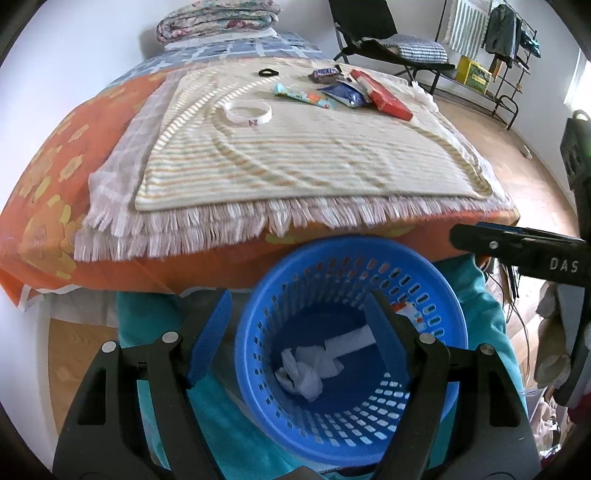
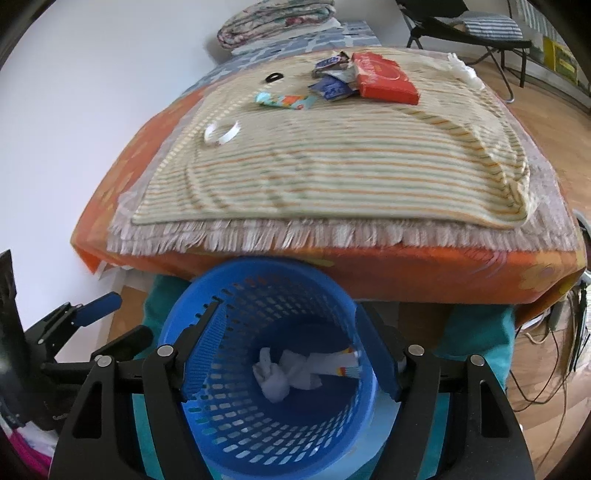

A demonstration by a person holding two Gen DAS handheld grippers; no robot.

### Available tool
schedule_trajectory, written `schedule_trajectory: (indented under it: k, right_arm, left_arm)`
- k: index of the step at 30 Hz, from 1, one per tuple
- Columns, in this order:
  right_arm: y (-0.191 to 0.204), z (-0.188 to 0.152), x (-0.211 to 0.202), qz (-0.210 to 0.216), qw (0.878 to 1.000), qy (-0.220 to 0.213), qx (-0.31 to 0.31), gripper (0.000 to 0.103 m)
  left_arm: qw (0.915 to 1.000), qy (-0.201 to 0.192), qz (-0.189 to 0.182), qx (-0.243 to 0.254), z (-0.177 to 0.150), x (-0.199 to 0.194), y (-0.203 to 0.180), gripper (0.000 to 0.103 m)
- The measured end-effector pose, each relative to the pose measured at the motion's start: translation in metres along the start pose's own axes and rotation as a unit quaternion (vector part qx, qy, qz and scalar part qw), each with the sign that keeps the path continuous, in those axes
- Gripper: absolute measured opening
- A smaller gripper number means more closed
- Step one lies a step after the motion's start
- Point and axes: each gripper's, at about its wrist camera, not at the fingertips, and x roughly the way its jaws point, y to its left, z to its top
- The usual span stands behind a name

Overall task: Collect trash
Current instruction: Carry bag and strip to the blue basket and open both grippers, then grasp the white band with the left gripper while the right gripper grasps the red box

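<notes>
A blue perforated basket (image 1: 436, 295) (image 2: 207, 295) stands at the foot of the bed and holds crumpled white tissue (image 1: 303, 373) (image 2: 284, 373) and a wrapper. My left gripper (image 1: 299, 325) is open and empty above the basket. My right gripper (image 2: 291, 339) is open and empty over the basket too. On the striped towel (image 1: 295, 155) (image 2: 332, 162) at the far end lie a Snickers wrapper (image 1: 325, 72) (image 2: 332, 62), a blue packet (image 1: 347, 94) (image 2: 330, 88), a colourful wrapper (image 1: 303, 96) (image 2: 284, 101) and a red pack (image 1: 380, 94) (image 2: 384, 75).
A white wristband (image 1: 248, 113) (image 2: 221, 133) and a black hair tie (image 1: 266, 72) (image 2: 272, 77) lie on the towel. A folded quilt (image 1: 218, 18) is at the bed's head. A black chair (image 1: 388, 40) and a metal rack (image 1: 491, 55) stand at the right.
</notes>
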Motion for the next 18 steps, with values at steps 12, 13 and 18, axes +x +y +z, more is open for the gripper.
schedule_trajectory:
  k: [12, 13, 18]
  right_arm:
    - [-0.018, 0.040, -0.012, -0.019, 0.999, -0.028, -0.005, 0.072]
    - [-0.019, 0.044, -0.012, -0.021, 0.999, -0.030, -0.007, 0.072]
    - [-0.026, 0.064, -0.013, -0.028, 0.999, -0.041, -0.015, 0.073]
  left_arm:
    - [0.9993, -0.021, 0.010, -0.031, 0.051, 0.008, 0.027, 0.077]
    - [0.9991, -0.022, 0.009, -0.036, 0.057, 0.010, 0.030, 0.077]
    - [0.9980, -0.031, 0.010, -0.054, 0.081, 0.016, 0.044, 0.077]
